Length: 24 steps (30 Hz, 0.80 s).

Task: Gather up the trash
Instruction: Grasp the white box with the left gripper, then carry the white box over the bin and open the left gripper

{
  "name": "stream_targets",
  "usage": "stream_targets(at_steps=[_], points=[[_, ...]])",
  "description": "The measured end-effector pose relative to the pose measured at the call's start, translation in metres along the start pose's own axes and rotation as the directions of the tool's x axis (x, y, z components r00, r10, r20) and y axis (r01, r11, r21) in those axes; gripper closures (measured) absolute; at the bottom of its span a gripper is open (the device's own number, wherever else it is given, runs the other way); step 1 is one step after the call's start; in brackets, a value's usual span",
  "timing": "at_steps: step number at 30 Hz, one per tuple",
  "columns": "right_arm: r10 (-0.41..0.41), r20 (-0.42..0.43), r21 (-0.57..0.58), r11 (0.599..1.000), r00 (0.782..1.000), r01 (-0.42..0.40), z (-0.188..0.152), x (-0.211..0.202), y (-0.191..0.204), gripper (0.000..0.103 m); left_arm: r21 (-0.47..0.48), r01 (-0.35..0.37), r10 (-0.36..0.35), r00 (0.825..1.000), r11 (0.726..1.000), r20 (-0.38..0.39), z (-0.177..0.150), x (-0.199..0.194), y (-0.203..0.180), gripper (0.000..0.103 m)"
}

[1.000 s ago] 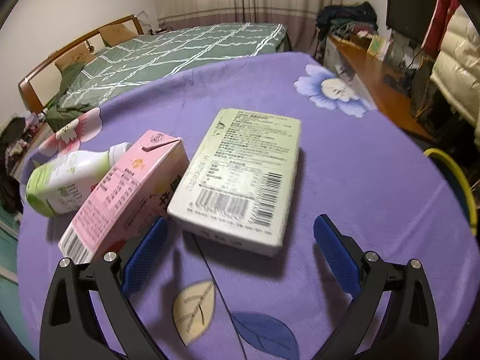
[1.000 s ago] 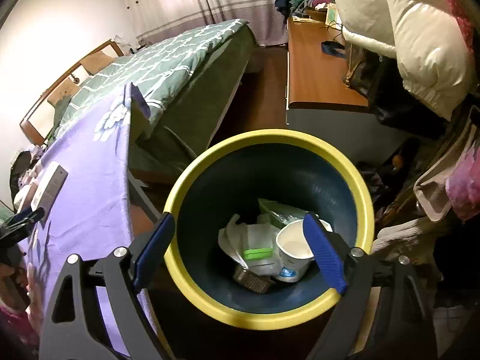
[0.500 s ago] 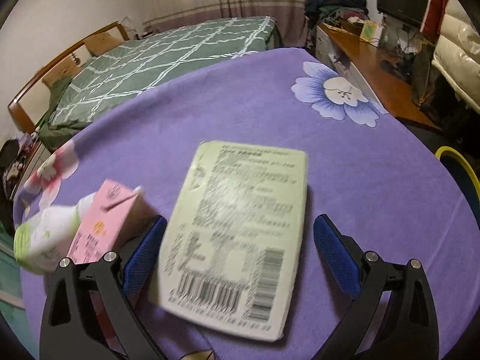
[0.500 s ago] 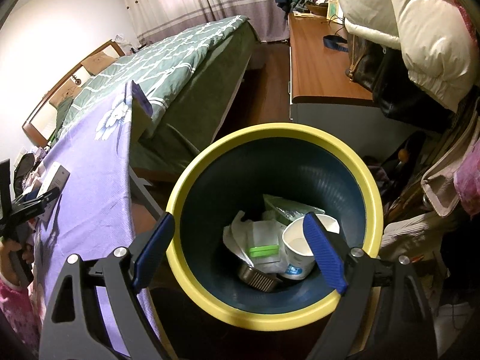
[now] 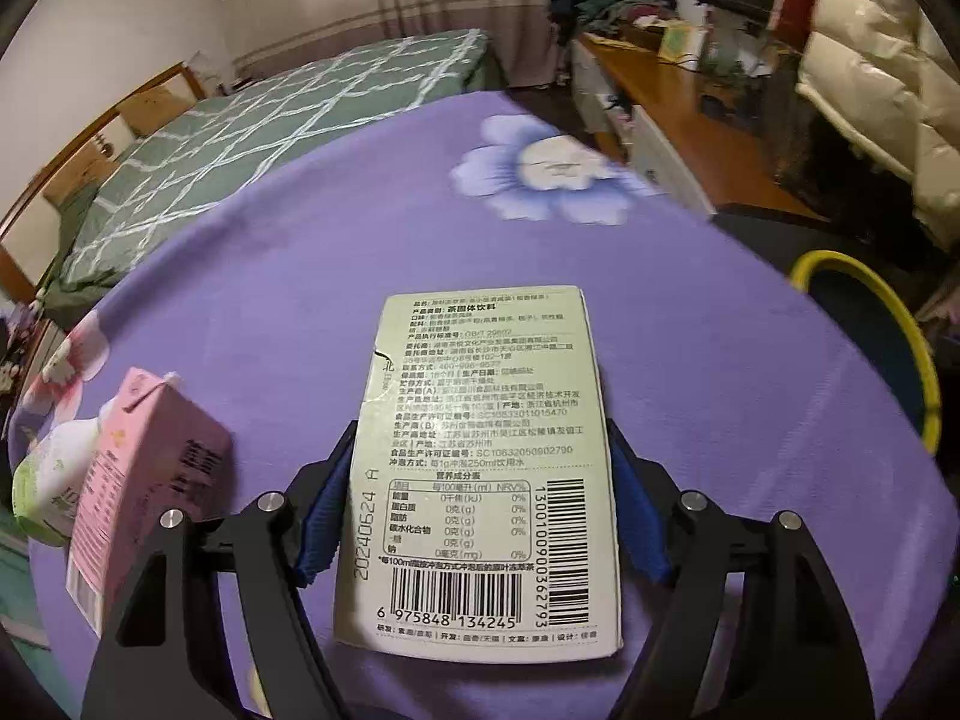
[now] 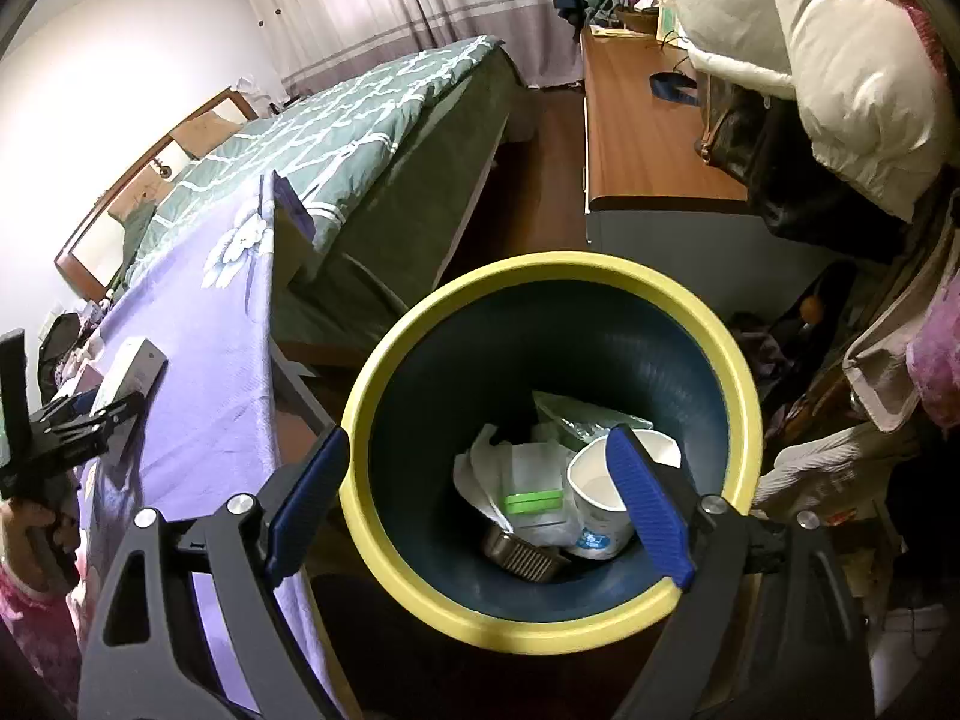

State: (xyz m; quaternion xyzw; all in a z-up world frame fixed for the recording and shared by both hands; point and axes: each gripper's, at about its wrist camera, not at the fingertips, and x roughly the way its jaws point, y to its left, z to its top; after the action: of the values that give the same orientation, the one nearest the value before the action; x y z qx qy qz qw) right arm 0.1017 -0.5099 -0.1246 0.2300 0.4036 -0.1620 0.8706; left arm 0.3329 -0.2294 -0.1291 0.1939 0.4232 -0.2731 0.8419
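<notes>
In the left wrist view a flat pale green box with barcodes lies on the purple tablecloth. My left gripper has closed in on its two long sides, blue pads against it. A pink carton and a white-green bottle lie to its left. In the right wrist view my right gripper is open and empty above the yellow-rimmed blue bin, which holds a paper cup, wrappers and a foil tray. The left gripper with the box shows there at far left.
The bin's rim stands off the table's right edge. A bed with a green quilt lies beyond the table. A wooden desk and a white down jacket are at the right of the bin.
My left gripper has moved forward over the green box and closed its fingers onto its sides. The right gripper stays open over the bin, shifted slightly.
</notes>
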Motion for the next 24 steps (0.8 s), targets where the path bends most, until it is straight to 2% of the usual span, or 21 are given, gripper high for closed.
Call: stream_targets(at_steps=[11, 17, 24], points=[[-0.022, 0.026, -0.017, 1.000, 0.999, 0.022, -0.001, -0.022, -0.016, 0.020, 0.145, 0.117, -0.128, 0.990, 0.982, 0.067, 0.028, -0.035, -0.099, 0.029], [-0.068, 0.032, -0.031, 0.997, 0.997, 0.069, -0.011, -0.039, -0.033, 0.020, 0.219, 0.177, -0.193, 0.980, 0.960, 0.055, 0.047, -0.032, -0.163, 0.029], [-0.103, 0.043, 0.016, 0.995, 0.994, 0.102, -0.023, -0.057, -0.065, 0.020, 0.286, 0.234, -0.248, 0.969, 0.929, 0.013, 0.063, -0.016, -0.230, 0.029]])
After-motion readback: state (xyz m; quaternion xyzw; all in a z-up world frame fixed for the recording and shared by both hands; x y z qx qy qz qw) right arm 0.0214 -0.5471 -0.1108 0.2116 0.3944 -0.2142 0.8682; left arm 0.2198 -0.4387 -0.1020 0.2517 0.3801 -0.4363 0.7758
